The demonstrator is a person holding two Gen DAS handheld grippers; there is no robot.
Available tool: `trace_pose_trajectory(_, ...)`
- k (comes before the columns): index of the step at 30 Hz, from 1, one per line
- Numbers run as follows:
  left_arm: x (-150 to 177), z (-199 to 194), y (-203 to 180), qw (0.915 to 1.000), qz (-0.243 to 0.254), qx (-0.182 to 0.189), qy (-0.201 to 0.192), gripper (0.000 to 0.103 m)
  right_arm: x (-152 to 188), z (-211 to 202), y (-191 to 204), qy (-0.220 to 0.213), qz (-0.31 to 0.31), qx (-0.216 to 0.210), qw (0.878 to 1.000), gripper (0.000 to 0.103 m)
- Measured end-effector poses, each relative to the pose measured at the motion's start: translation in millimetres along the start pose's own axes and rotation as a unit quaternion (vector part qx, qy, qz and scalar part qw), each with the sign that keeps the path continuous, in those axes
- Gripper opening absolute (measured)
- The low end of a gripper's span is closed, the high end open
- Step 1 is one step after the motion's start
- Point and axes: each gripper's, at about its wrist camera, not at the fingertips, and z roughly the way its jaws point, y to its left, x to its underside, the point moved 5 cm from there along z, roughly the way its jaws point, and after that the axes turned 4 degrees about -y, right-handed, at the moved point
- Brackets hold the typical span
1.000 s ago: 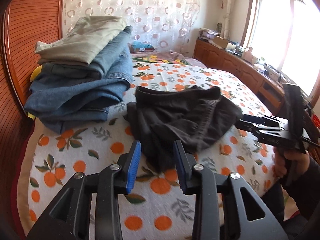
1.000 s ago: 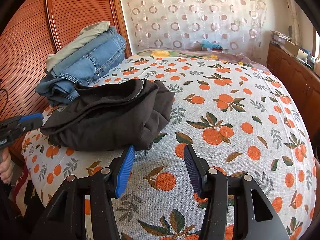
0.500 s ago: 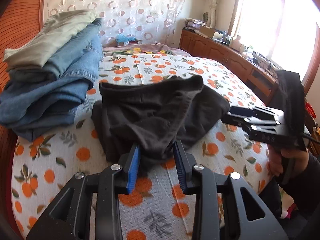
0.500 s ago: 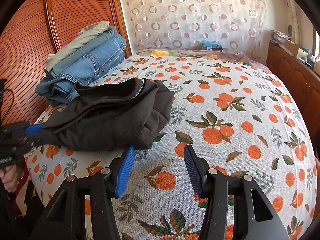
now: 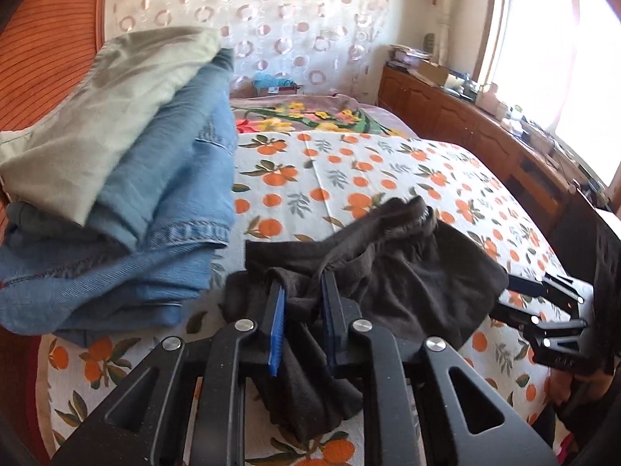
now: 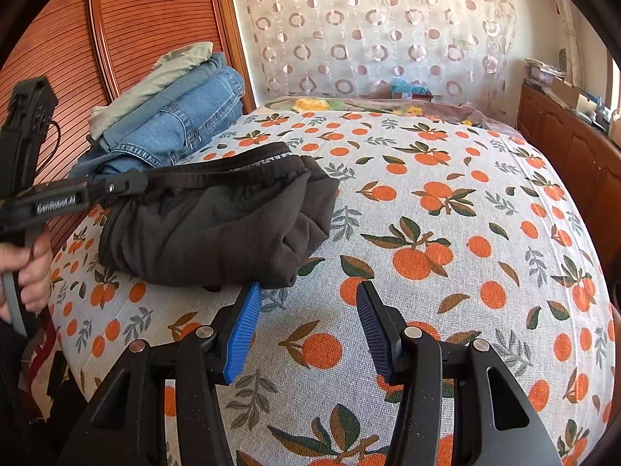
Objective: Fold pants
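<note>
The black pants (image 6: 217,217) lie in a soft, crumpled heap at the near left part of the bed (image 6: 465,233), just beside a folded stack of blue jeans (image 5: 155,209) topped by a pale green garment (image 5: 108,116). Your left gripper (image 5: 300,291) has its jaws drawn narrow on a bunched edge near the waistband, probably so you can lift and shake the pants flat. Your right gripper (image 6: 306,303) hangs with jaws wide and nothing in them, just beside the heap's near corner, likely ready for a second hold. The fabric looks thick, matte and limp, with a ribbed elastic waistband (image 6: 248,163). The bedsheet is woven, printed with oranges.
</note>
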Motion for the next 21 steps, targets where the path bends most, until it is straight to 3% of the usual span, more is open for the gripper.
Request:
trace_pose_trajectory(4, -1.3, -9.8, 0.7, 0.9999, 0.001, -0.005, -0.014, 0.032, 0.2, 0.1, 0.4, 0.000, -0.001, 0.000, 1.000, 0.053)
trace_pose_trajectory(15, -4.4, -21.1, 3.1, 0.9995, 0.006, -0.014, -0.026, 0.034, 0.4, -0.2, 0.7, -0.002, -0.003, 0.001, 1.000, 0.053)
trace_pose_trajectory(19, 12.8, -25.1, -5.4, 0.9997, 0.012, 0.003, -0.023, 0.051, 0.9, -2.3, 1.0, -0.008, -0.004, 0.002, 1.000, 0.053)
trace_pose_trajectory(21, 21.0, -23.3, -7.5, 0.9997, 0.017, 0.001, -0.017, 0.051, 1.3, -3.4, 1.7, -0.008, -0.006, 0.002, 1.000, 0.053)
